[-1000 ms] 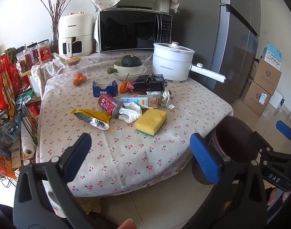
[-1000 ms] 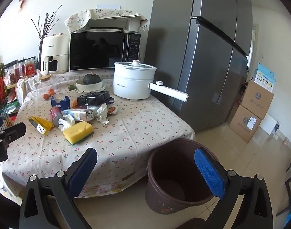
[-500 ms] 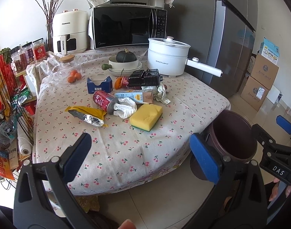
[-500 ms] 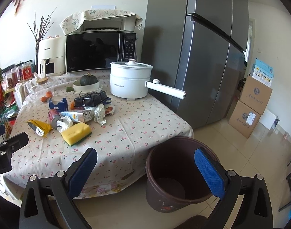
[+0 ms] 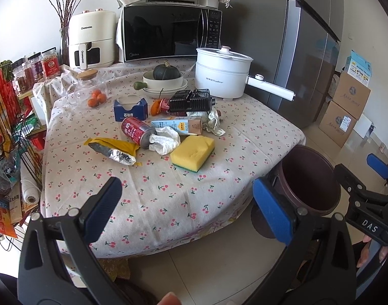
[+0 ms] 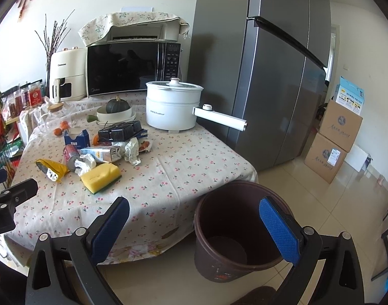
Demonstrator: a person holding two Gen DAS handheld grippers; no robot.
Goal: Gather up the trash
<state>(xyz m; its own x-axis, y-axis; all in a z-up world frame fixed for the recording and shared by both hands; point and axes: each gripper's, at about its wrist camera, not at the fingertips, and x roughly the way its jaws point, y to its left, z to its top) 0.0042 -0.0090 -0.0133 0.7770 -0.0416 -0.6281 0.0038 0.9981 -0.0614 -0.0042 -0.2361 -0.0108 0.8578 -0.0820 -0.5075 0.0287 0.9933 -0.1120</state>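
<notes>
The trash, red can (image 5: 135, 132) and crumpled tissue (image 5: 164, 139) among it, lay mid-bench, the brown bin (image 6: 234, 231) at four o'clock. Both grippers, left (image 5: 188, 208) and right (image 6: 196, 228), jaws released and empty, had edged nearer; collecting hadn't begun.

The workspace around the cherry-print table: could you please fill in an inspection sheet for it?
Surface: table, cherry-print cloth, near half bare.
Job's things: red can, foil wrapper, crumpled tissue, carton lying mid-table; brown bin on floor beside table, looks empty.
Clutter: yellow sponge, white pot, squash in bowl.
Grippers: left hand-held gripper and right hand-held gripper open, holding nothing.
Cables: nothing seen.
Surroundings: microwave, fridge, cardboard boxes.
</notes>
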